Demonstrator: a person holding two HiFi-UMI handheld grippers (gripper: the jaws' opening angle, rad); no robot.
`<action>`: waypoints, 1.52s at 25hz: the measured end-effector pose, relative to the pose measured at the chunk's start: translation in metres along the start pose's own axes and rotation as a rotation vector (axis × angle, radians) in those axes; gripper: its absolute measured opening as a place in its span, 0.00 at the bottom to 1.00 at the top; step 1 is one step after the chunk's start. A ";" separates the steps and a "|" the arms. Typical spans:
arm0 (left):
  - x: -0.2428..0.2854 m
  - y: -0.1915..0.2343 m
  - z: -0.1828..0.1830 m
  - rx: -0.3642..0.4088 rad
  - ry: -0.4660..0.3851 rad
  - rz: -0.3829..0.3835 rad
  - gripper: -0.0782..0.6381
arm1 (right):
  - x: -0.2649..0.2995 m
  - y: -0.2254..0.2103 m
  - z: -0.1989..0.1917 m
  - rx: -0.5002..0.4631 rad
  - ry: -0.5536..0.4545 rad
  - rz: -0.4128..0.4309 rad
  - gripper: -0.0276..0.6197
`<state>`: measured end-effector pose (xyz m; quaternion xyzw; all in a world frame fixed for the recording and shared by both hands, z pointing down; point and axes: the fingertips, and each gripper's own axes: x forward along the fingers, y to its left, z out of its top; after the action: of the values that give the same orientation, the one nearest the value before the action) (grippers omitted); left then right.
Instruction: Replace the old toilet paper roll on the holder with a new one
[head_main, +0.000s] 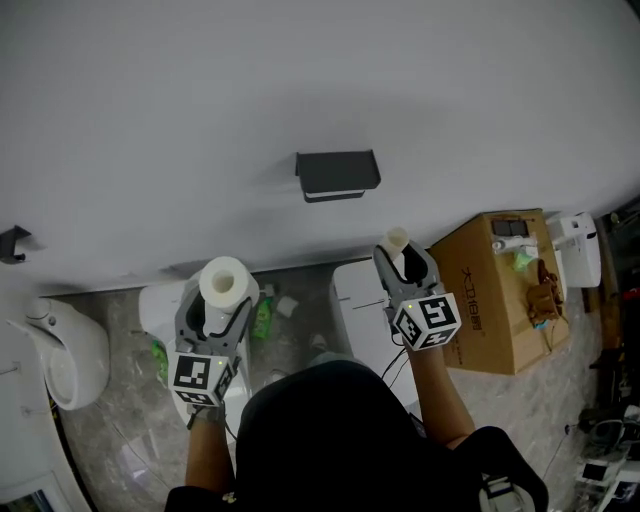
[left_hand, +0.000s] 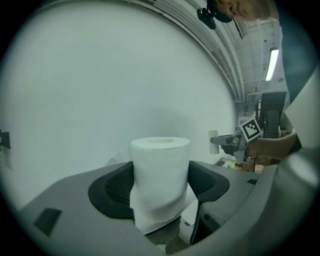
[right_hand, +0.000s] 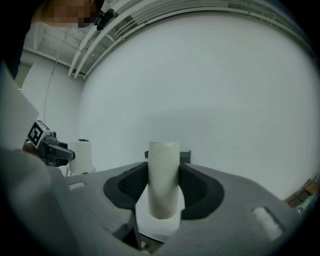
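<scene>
While the person faces the white wall (head_main: 300, 90), both grippers are clamped on paper goods. The left gripper (head_main: 222, 302) has its jaws closed on a full white roll (left_hand: 161, 172). The roll stands upright between the dark pads (left_hand: 114, 187), with its top well above them and a loose fold of paper hanging at its lower edge. The right gripper (head_main: 403, 262) pinches a bare tube (right_hand: 164, 175), also upright. It is held at about mid-height, so both ends stick out past the jaws.

On the wall sits the dark holder (head_main: 338, 174). From the head view it lies above and between the two grippers, nearer the tube than the roll and touching neither. From the right gripper view it peeks out on both sides from directly behind the tube.

Each gripper carries a marker cube next to the hand: the left cube (head_main: 204, 376) is low in the head view, and the right cube (head_main: 427, 320) is higher and tilted. A cardboard box (head_main: 500, 300) rests on the grey floor (head_main: 110, 420) by the wall, just right of the right gripper.

From the left gripper view, the right gripper and its tube show off to the right. From the right gripper view, the left gripper and the roll show at the far left.
</scene>
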<state>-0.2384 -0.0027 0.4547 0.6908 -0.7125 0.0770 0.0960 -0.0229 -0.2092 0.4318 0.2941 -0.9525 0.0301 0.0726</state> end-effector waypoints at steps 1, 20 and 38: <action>0.003 -0.002 0.000 0.002 0.000 -0.015 0.59 | -0.003 0.001 -0.002 0.005 0.004 -0.006 0.33; 0.123 -0.056 0.050 0.067 -0.024 -0.244 0.59 | -0.058 -0.033 -0.029 0.084 0.029 -0.144 0.33; 0.258 -0.082 0.132 0.088 -0.090 -0.263 0.59 | -0.106 -0.112 -0.035 0.123 0.008 -0.321 0.33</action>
<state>-0.1677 -0.2881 0.3872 0.7846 -0.6152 0.0638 0.0427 0.1314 -0.2391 0.4510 0.4464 -0.8893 0.0776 0.0621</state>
